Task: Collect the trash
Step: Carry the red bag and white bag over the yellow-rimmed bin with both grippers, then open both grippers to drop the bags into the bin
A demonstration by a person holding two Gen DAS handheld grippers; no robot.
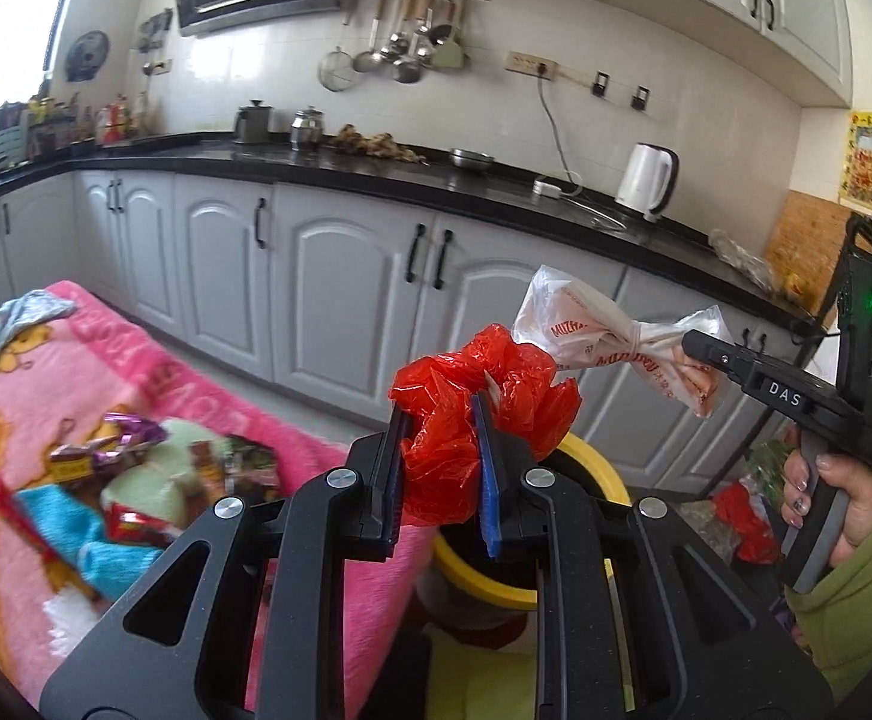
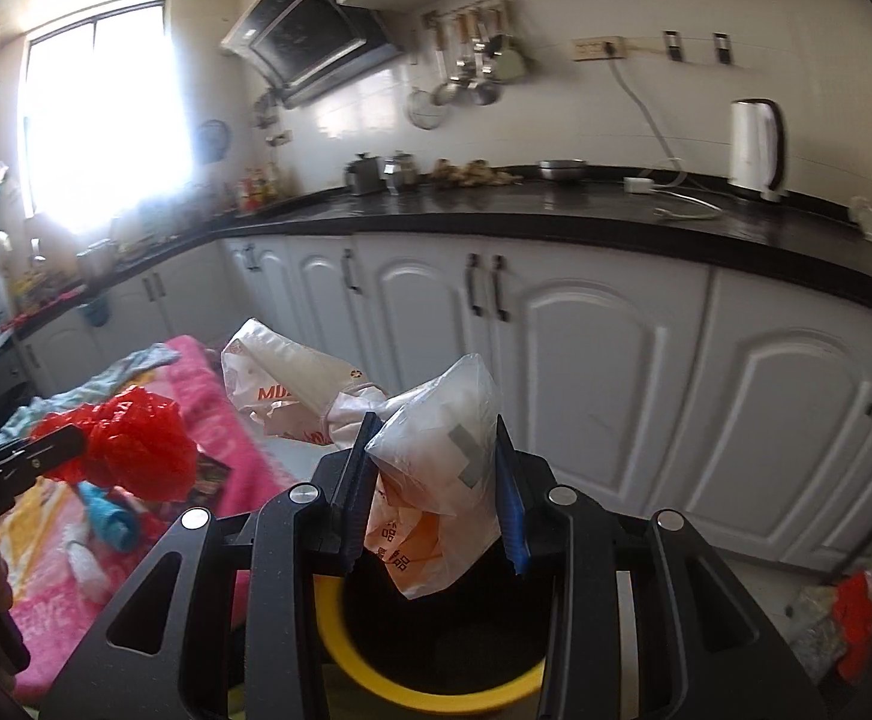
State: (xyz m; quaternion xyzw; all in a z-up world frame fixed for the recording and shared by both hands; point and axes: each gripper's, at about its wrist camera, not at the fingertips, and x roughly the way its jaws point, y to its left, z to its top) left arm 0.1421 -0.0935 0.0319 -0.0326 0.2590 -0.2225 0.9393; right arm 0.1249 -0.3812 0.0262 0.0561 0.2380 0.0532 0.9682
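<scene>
A crumpled red plastic bag [image 1: 436, 480] is pinched in my left gripper [image 1: 441, 414], just above the yellow rim of a black bin [image 1: 595, 468]. To its right, my right gripper [image 1: 700, 351] comes in from the side, held by a hand in a green sleeve [image 1: 844, 498]. It holds a knotted white bag with orange print [image 1: 592, 336]. In the right wrist view the right gripper [image 2: 436, 426] is shut on the white bag [image 2: 436, 480] directly over the bin [image 2: 340, 648]. The left gripper [image 2: 58, 441] with the red bag [image 2: 136, 450] is at the left.
Left of the bin is a surface under a pink blanket [image 1: 292, 450], with several candy wrappers [image 1: 106, 456] and a blue cloth [image 1: 106, 546]. White cabinets [image 1: 340, 300] under a black counter stand behind. More bags [image 1: 742, 516] lie on the floor at the right.
</scene>
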